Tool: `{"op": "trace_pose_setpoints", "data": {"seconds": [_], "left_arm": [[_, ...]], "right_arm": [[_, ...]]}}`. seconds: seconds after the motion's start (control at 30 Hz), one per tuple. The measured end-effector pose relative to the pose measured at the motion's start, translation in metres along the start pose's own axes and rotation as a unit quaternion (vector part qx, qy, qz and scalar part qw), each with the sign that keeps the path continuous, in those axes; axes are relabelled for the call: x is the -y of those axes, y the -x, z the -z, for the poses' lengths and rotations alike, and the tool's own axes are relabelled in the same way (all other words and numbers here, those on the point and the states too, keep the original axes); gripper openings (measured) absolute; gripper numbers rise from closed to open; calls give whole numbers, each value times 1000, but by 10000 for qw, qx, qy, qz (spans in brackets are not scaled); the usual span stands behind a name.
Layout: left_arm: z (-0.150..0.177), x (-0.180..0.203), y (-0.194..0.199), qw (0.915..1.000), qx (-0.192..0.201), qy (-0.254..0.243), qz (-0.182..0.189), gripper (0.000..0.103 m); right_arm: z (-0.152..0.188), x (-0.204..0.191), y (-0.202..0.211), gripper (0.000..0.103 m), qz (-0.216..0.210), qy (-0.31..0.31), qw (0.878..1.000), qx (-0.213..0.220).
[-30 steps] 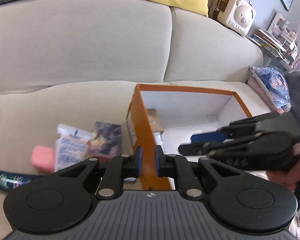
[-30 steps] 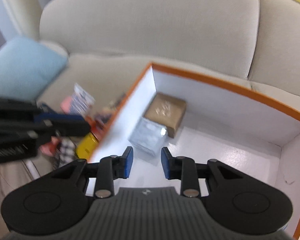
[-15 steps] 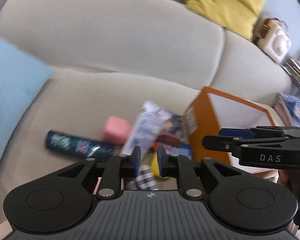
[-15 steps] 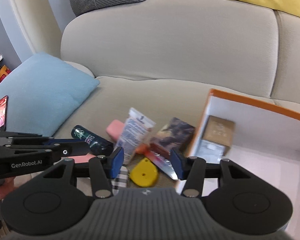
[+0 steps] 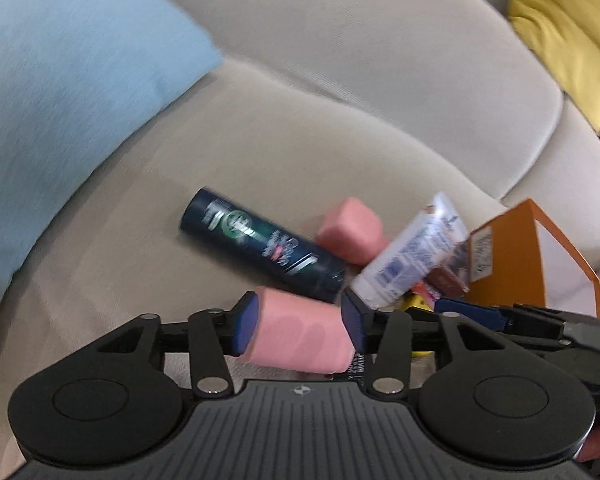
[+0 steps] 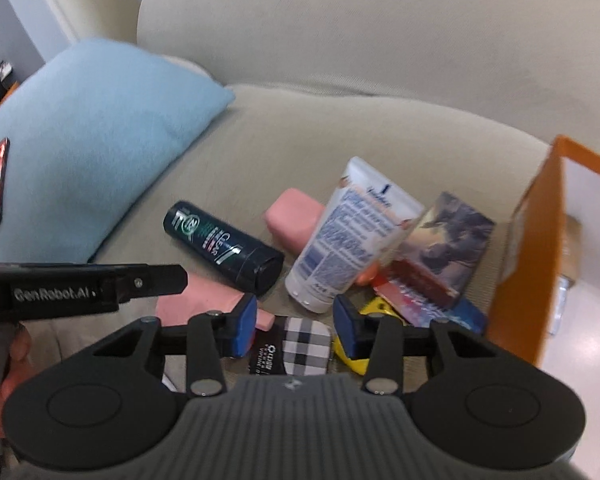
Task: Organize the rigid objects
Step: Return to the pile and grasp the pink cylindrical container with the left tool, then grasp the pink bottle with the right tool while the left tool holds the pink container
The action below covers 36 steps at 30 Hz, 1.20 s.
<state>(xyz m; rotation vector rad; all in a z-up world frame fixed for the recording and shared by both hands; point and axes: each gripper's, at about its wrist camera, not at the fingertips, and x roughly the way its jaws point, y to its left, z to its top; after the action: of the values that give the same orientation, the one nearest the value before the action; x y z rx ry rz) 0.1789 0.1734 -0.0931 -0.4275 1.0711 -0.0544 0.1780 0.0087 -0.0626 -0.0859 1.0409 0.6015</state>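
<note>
Once I had swung both tools away from the orange box (image 5: 512, 256) to the pile on the sofa (image 5: 340, 120), my left gripper (image 5: 300, 320) had just spread partway around the near pink block (image 5: 300, 332), not clearly clamping, while my right gripper (image 6: 294, 324), jaws just narrowing and empty, hung above the checked pouch (image 6: 304, 344).

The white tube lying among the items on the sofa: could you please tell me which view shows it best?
The right wrist view: the white tube shows whole, cap to crimped end, with its print visible. The left wrist view shows it blurred and farther off.
</note>
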Motion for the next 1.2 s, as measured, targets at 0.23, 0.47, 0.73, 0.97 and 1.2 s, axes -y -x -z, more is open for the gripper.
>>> {"op": "trace_pose_setpoints", "data": {"seconds": [0.23,0.47,0.73,0.97,1.2], "left_arm": [[-1,6,1,9989,-133,-445,-24,60],[12,40,-8,9654,-499,-2546,-256,64],[10,11,-11,9918,-1253,-264,-12,60],[3,-7,-22,9874,-1157,1075,43,68],[1,-10,-37,9832,-978,1532,-168,74]], "right_arm": [[-4,-3,-28,39,111,79,9992,-370],[13,-2,-26,39,146,65,9979,-628],[7,-8,-27,19,48,179,9992,-367],[-2,-14,-45,12,110,463,9983,-333],[9,-21,-51,9,-202,454,9973,-533]]}}
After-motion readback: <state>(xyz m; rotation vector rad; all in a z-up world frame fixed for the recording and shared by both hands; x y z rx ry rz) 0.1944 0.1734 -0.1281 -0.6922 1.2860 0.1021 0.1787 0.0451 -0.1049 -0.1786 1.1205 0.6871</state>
